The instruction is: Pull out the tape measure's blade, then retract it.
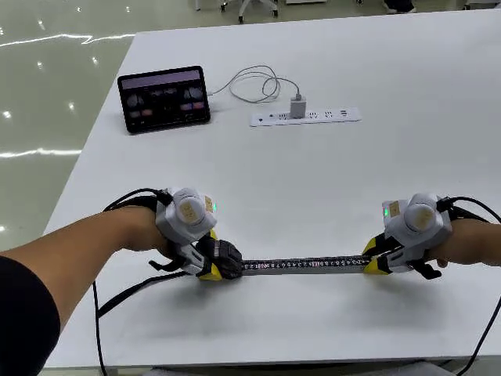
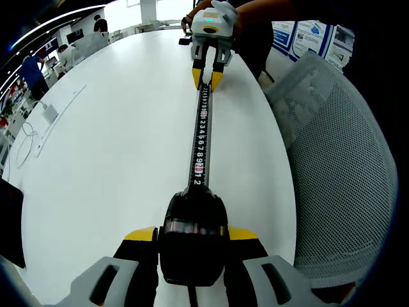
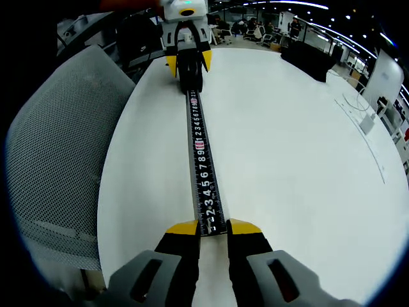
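Near table edge, left side: left gripper [image 1: 210, 271] was clamped on the tape measure case [image 1: 227, 260], with the black body pinched between its yellow-tipped jaws. The case sat low on the white table [image 1: 313, 188], mouth facing right. The blade [image 1: 305, 265] was extended, running straight along the near edge from the case to the right gripper [image 1: 374, 265], whose jaws were closed on the blade's free end. The blade lay low over the table; couldn't tell if it touched the surface. In the left gripper view the printed numbers ran from the case out toward the other gripper. A grey mesh chair [image 3: 57, 147] stood just off the near edge. Farther back, centre: a power strip [image 1: 305, 117] with a charger [image 1: 297, 106] plugged in, and a white cable [image 1: 254, 82] looping left to a tablet [image 1: 164, 98] propped up at far left, screen lit.
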